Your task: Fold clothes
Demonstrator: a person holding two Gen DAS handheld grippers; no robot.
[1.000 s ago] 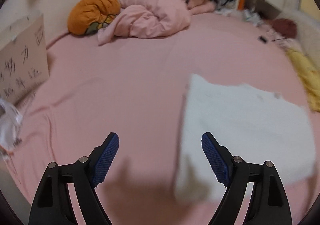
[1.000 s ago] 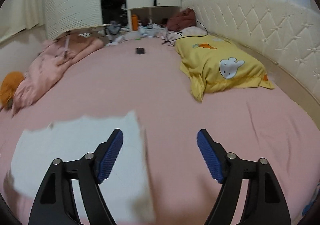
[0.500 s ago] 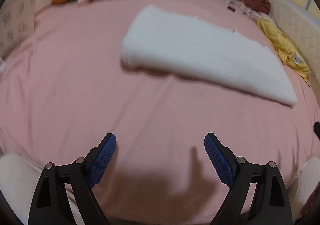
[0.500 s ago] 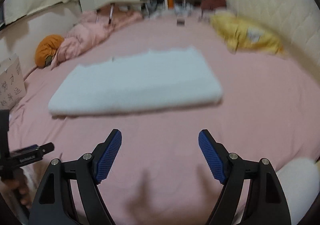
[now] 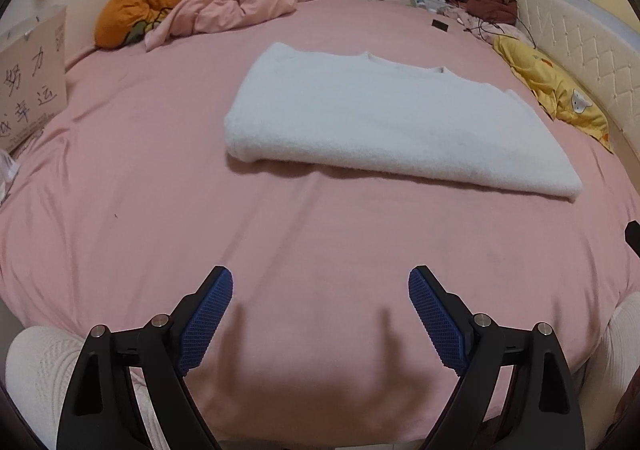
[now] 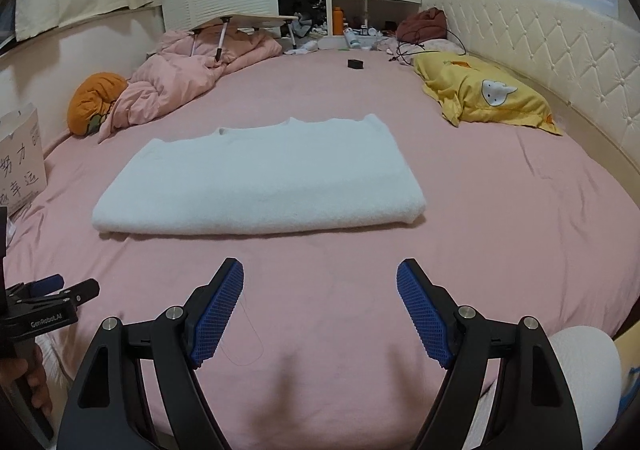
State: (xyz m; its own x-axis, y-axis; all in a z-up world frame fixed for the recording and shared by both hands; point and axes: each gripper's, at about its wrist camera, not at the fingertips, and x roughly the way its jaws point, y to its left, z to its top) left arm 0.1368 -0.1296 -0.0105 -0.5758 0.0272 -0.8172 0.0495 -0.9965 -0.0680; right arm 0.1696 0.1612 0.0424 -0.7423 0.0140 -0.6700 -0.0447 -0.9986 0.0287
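The white cloth (image 6: pixel 260 185) lies folded on the bed (image 6: pixel 500 209), both grippers (image 5: pixel 320 314) (image 6: pixel 320 302) hang back with jaws wide, so the next fold needs an edge grabbed.

One folded white garment (image 6: pixel 260 173) at twelve o'clock, one yellow pillow (image 6: pixel 486 97) at two, one orange cushion (image 6: pixel 94 101) and one pink duvet (image 6: pixel 188 77) at ten, two grippers (image 5: pixel 320 300) (image 6: pixel 320 292).

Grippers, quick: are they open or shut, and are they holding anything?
Left gripper: open, holding nothing, above the pink sheet.
Right gripper: open, holding nothing; the white garment lies ahead, untouched.
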